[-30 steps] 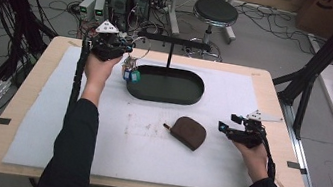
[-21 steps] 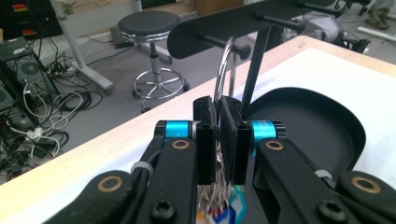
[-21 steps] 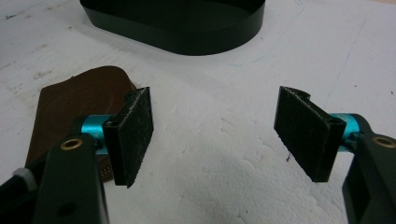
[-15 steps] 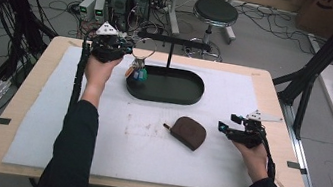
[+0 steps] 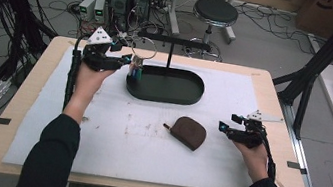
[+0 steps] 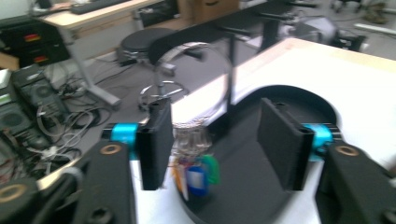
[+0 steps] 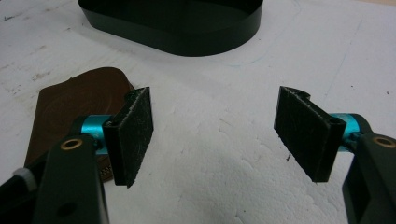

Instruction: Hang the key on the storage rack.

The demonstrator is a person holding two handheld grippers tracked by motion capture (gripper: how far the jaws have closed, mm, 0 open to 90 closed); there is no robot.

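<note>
White sheeting [image 5: 97, 133] is covering the wooden table across the middle of the high view, with cabling, computer boxes and a round stool [image 5: 215, 11] lying on the floor along the upper edge of the frame. A black oval tray [image 5: 190, 93] with an upright T-shaped stand [image 5: 171, 49] is sitting just above frame centre. The left gripper [image 5: 126, 61] is hovering at the tray's left end, upper left of centre. In the left gripper view its jaws are standing apart, released, with a large wire ring [image 6: 219, 60] carrying clear and coloured tags [image 6: 196, 168] hanging between them, close against the left pad; whether it is touching that pad cannot be told through the blur. A brown leather pouch [image 5: 189, 132] is lying flat on the sheeting below the tray, right of centre. The right gripper [image 5: 228, 123] is resting at the right of the frame, just beside the pouch, its jaws spread wide and grasping nothing.
</note>
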